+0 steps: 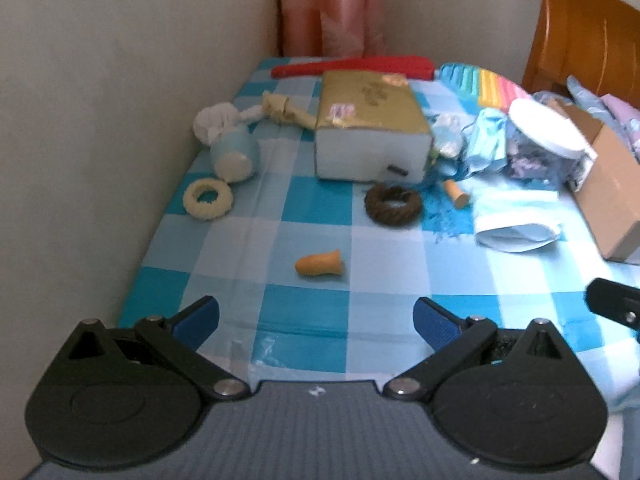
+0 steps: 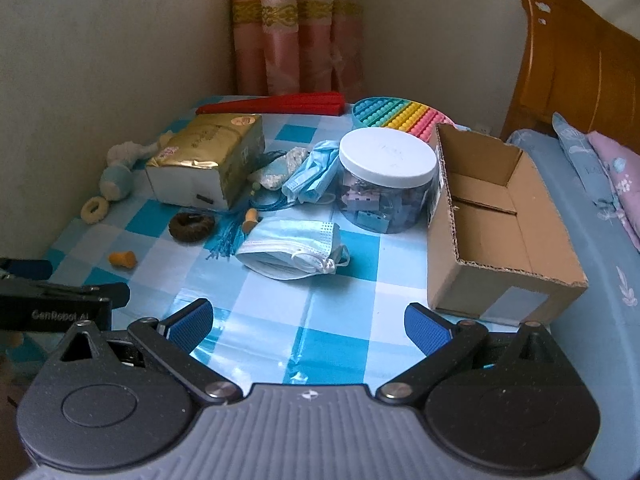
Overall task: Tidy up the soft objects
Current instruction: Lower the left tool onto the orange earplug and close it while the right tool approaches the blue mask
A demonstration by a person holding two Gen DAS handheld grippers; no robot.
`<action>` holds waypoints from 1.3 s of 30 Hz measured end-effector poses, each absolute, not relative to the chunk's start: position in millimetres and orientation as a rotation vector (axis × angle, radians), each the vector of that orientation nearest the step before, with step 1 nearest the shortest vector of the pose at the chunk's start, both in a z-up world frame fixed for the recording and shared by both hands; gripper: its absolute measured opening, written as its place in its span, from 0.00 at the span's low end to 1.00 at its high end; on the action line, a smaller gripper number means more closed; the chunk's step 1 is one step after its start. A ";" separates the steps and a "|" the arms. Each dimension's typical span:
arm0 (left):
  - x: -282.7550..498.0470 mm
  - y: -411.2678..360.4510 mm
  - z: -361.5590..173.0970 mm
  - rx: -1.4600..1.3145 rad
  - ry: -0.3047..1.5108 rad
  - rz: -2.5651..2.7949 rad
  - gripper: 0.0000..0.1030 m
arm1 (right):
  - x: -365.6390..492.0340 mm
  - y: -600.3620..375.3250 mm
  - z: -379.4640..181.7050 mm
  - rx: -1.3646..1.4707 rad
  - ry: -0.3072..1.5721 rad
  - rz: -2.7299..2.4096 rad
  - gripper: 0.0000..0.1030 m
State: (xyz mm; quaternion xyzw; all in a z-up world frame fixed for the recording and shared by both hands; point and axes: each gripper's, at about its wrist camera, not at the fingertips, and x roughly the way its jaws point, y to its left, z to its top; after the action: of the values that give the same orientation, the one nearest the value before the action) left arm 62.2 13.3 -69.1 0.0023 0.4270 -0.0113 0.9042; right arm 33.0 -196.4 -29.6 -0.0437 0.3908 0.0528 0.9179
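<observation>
My left gripper is open and empty above the near edge of the blue checked tablecloth. An orange earplug lies just ahead of it. Beyond lie a brown scrunchie, a cream scrunchie and a plush toy. My right gripper is open and empty. A stack of blue face masks lies ahead of it. An open cardboard box stands to its right. The earplug and brown scrunchie show at left.
A gold tissue pack sits mid-table, a white-lidded clear jar of clips behind the masks. A red folded fan and a rainbow pop toy lie at the back. Wall on the left, bed and wooden headboard on the right.
</observation>
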 end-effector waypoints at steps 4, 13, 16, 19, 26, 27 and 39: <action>71.7 13.0 -81.7 -0.004 0.908 -0.008 0.99 | 35.4 -197.2 -41.9 -0.134 0.801 0.130 1.00; 81.0 9.3 -93.1 -0.023 0.906 0.020 1.00 | 45.4 -201.6 -62.4 -0.122 0.837 0.201 1.00; 83.6 7.7 -93.4 -0.025 0.897 0.020 1.00 | 48.7 -202.4 -67.8 -0.119 0.853 0.217 1.00; 86.4 7.5 -93.2 -0.034 0.900 0.029 1.00 | 50.4 -203.1 -70.9 -0.121 0.857 0.224 1.00; 86.9 5.5 -94.2 -0.043 0.890 0.048 1.00 | 51.9 -206.3 -71.6 -0.109 0.858 0.225 1.00; 86.6 5.7 -94.4 -0.045 0.887 0.052 0.99 | 51.2 -206.6 -71.3 -0.109 0.857 0.225 1.00; 81.2 5.3 -88.7 -0.065 0.797 0.054 0.84 | 50.9 -203.2 -73.6 -0.111 0.863 0.245 1.00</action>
State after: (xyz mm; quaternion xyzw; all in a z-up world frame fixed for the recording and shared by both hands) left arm 81.2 5.3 -88.7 -0.0317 0.3877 0.0265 0.9208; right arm 50.9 -203.2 -73.6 -0.0535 0.4169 0.1184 0.8996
